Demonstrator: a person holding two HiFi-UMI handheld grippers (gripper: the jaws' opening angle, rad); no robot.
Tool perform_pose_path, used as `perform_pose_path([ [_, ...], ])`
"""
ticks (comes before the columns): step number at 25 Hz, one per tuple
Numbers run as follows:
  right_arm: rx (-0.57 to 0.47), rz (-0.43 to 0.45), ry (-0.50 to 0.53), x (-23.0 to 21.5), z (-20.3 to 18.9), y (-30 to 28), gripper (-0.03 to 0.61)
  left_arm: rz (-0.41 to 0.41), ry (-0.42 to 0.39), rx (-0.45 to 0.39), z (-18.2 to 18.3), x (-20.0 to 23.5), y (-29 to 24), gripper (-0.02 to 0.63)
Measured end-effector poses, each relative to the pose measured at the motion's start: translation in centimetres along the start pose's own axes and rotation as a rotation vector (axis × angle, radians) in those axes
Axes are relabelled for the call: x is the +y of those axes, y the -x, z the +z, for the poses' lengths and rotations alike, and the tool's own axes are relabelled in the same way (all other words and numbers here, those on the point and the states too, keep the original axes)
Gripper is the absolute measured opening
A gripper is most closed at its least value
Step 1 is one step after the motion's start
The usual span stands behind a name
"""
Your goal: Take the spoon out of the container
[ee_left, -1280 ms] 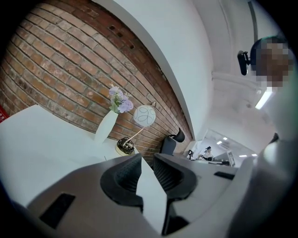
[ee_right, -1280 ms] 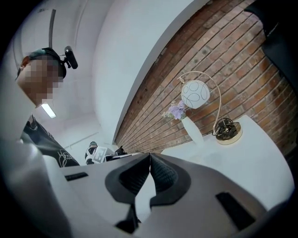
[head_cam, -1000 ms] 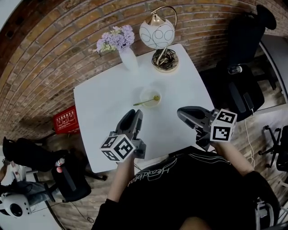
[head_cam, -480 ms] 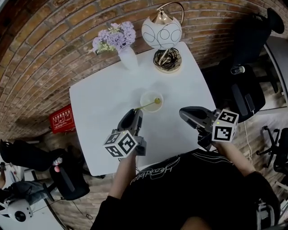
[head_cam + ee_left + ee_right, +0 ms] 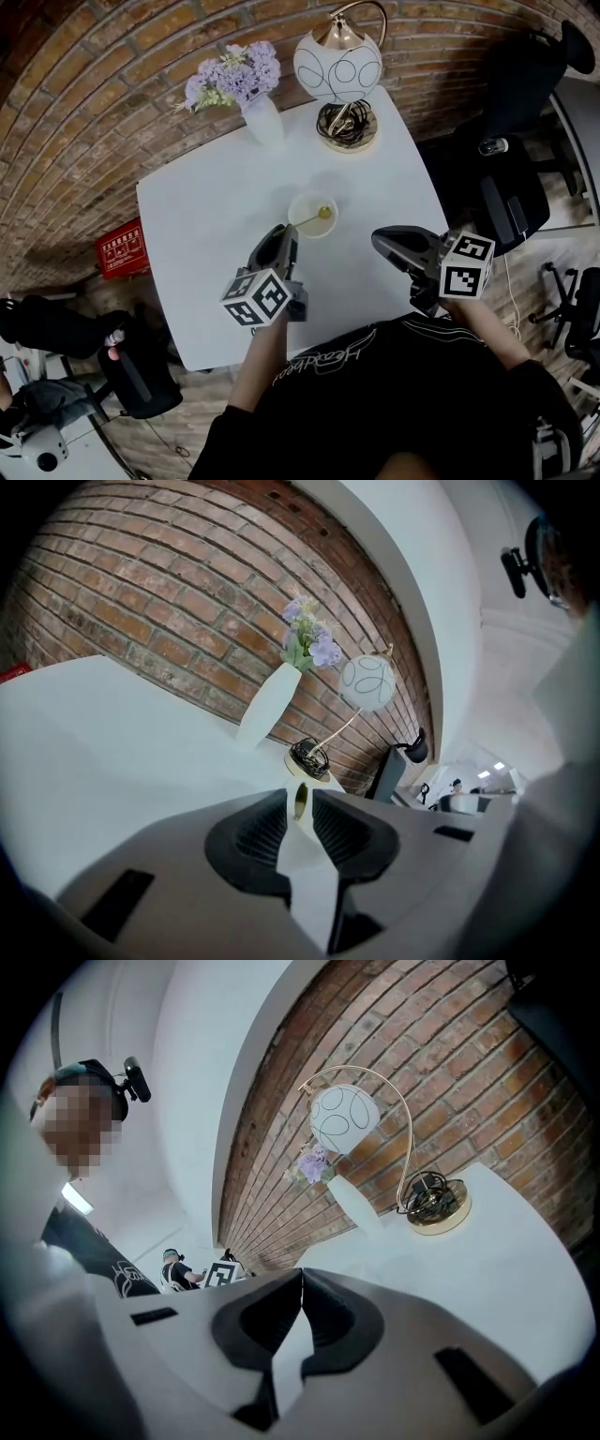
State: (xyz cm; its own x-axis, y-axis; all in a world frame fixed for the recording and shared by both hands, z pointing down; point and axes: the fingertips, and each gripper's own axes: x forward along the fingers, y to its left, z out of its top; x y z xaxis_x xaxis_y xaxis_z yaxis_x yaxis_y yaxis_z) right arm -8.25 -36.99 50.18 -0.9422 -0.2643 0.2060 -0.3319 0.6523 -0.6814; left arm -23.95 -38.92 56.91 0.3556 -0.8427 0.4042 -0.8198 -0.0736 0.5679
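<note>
Spoon (image 5: 307, 218): bowl in container (image 5: 300, 204), centre of head view, handle angled lower left. Your left gripper (image 5: 281, 232): jaws just closing, partly apart, handle tip between, ungripped. Your right gripper (image 5: 382, 240): jaws together, empty.

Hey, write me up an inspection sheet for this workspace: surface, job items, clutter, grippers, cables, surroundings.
Surface: white table, no spills seen.
Job's things: container mid-table; spoon rests in it, handle over the rim toward the left gripper.
Clutter: vase of purple flowers and globe lamp at the far edge.
Grippers: left gripper open, jaws just been closing, spoon seen through the gap, pads not pressing it; right gripper shut, empty.
Cables: black cable coiled on the lamp base.
Surroundings: brick wall, black office chair, red box on the floor.
</note>
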Motion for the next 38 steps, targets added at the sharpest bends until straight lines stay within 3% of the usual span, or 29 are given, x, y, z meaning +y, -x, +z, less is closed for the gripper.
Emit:
perform_pose_path([
  [6, -0.008, -0.003, -0.008, -0.2, 0.1, 0.2, -0.003, 0.006, 0.004, -0.009, 0.1, -0.2, 0.0, 0.028],
  [21, -0.019, 0.027, -0.013, 1.4, -0.3, 0.3, -0.003, -0.006, -0.03, -0.07, 1.8, -1.8, 1.6, 0.008],
  [31, -0.043, 0.05, 0.015, 4.5, -1.0, 1.4, -0.003, -0.036, -0.09, -0.182, 5.4, -4.9, 7.0, 0.008],
  [38, -0.08, 0.079, 0.096, 8.5, -0.9, 2.4, -0.003, -0.097, -0.133, -0.212, 5.8, -8.3, 12.7, 0.008],
])
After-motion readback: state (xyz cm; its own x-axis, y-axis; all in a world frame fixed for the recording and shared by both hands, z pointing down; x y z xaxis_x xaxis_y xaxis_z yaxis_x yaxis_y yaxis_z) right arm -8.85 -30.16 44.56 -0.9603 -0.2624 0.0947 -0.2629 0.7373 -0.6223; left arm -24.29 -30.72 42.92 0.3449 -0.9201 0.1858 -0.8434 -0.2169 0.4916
